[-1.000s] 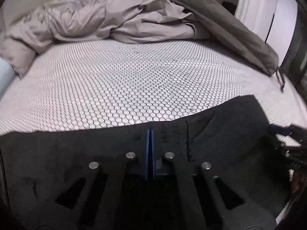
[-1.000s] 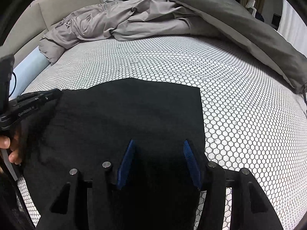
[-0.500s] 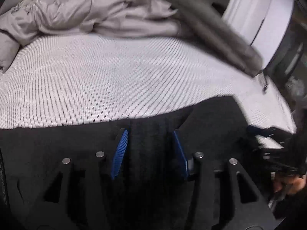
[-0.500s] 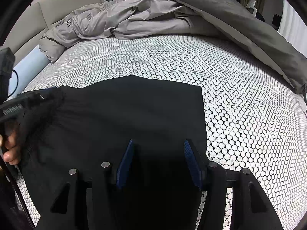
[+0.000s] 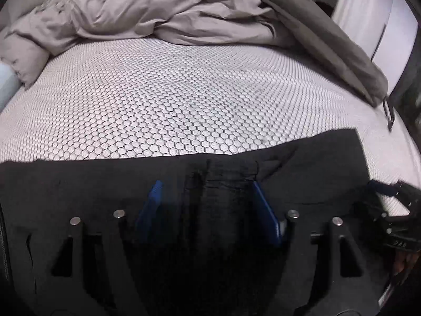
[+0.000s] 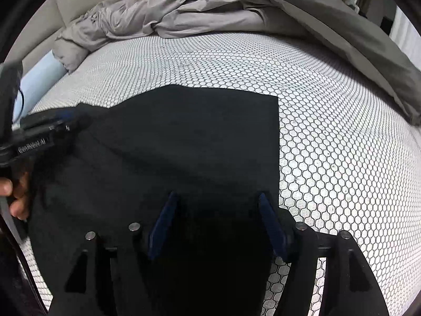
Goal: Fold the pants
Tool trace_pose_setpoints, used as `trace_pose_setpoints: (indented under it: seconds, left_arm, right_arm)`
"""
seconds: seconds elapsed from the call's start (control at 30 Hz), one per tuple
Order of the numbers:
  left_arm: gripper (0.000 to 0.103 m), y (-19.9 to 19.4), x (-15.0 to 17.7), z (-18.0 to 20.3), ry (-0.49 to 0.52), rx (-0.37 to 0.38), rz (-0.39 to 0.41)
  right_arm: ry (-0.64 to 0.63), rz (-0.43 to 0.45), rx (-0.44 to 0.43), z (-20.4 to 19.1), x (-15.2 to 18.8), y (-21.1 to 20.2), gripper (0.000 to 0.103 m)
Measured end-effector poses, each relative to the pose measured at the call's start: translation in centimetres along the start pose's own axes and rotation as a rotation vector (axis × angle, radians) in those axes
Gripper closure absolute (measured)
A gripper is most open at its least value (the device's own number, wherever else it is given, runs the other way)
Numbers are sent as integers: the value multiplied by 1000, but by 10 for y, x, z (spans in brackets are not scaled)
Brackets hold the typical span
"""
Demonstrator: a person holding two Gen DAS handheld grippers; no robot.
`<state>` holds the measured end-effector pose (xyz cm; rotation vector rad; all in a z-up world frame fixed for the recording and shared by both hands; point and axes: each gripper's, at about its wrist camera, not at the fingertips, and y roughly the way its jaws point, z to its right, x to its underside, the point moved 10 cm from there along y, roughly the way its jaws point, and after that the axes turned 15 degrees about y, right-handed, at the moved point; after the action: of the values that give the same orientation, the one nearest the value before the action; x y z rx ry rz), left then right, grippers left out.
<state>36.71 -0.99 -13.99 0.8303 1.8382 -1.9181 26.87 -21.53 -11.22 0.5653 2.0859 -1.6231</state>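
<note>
Both hand-held grippers, left (image 5: 205,205) and right (image 6: 217,217), are opening, releasing the black pants (image 6: 189,142); regripping toward twelve o'clock probably follows.

Flat black fabric pants (image 6: 184,142) run past the near edge and under both sets of fingers, while the crumpled grey duvet (image 5: 184,13) is cropped at the far edge.

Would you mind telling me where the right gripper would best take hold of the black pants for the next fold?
Probably the far right corner of the black pants. It lies flat with straight edges on the honeycomb-patterned bed, so the right gripper, jaws open over the cloth, could slide in from the bare right side and pinch it.
</note>
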Motion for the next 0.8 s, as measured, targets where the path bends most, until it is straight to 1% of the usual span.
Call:
trace_pose_setpoints:
  seconds: [0.03, 0.1, 0.13, 0.2, 0.23, 0.27, 0.3, 0.33, 0.37, 0.4, 0.43, 0.47, 0.5, 0.53, 0.57, 0.6, 0.63, 0.67, 0.7, 0.73, 0.77, 0.8]
  left_arm:
    - [43, -7, -3, -2, 3, -21, 20]
    - [44, -27, -10, -3, 37, -81, 68]
    - [44, -33, -13, 0, 47, -69, 90]
    - [44, -43, -19, 12, 58, -14, 134]
    - [49, -44, -20, 18, 67, 0, 140]
    - [53, -41, -21, 26, 87, 14, 137]
    - [65, -35, -17, 37, 119, 37, 117]
    - [77, -28, -14, 44, 140, 62, 94]
    - [81, -17, -8, 52, 158, 95, 60]
    - [84, -9, -1, 56, 170, 105, 30]
    - [85, -1, 4, 58, 184, 81, 6]
    - [85, 2, 5, 57, 189, 70, 2]
    - [85, 2, 5, 56, 181, 80, 4]
    - [87, 2, 5, 55, 175, 88, 4]
    - [89, 2, 6, 54, 167, 96, 4]
    - [93, 3, 6, 52, 159, 101, 9]
    - [93, 4, 5, 50, 151, 110, 10]
    - [93, 2, 4, 48, 149, 115, 9]
    - [93, -4, 3, 46, 158, 99, 9]
    - [93, -14, 5, 45, 177, 75, 4]
    - [93, -29, 7, 46, 211, 50, 1]
    - [93, -40, 8, 47, 228, 47, 17]
  right_arm:
    - [-1, 6, 2, 0, -1, -3, 37]
    - [-12, 34, 19, -2, -5, -10, 37]
    - [-24, 45, 16, -5, -7, -13, 37]
    - [-32, 77, -1, -10, -13, -18, 37]
    - [-24, 89, -6, -12, -17, -19, 37]
    - [-9, 101, -19, -16, -23, -20, 37]
    - [-3, 104, -36, -20, -26, -19, 38]
    - [0, 103, -57, -27, -30, -19, 41]
    - [-6, 97, -81, -36, -34, -15, 47]
    - [-13, 91, -89, -42, -36, -11, 49]
    - [-24, 81, -91, -48, -37, -5, 52]
    - [-41, 64, -85, -54, -37, 4, 54]
    - [-52, 53, -75, -56, -36, 11, 54]
    - [-66, 39, -47, -55, -36, 20, 55]
    - [-80, 39, 21, -44, -35, 28, 57]
    - [-78, 53, 78, -34, -35, 30, 57]
    - [-53, 76, 138, -15, -39, 28, 57]
    - [-28, 87, 180, -1, -41, 24, 57]
    - [3, 98, 234, 18, -43, 18, 57]
    - [34, 112, 255, 33, -43, 9, 57]
    - [60, 112, 220, 38, -40, -1, 58]
    - [68, 107, 179, 36, -36, -9, 58]
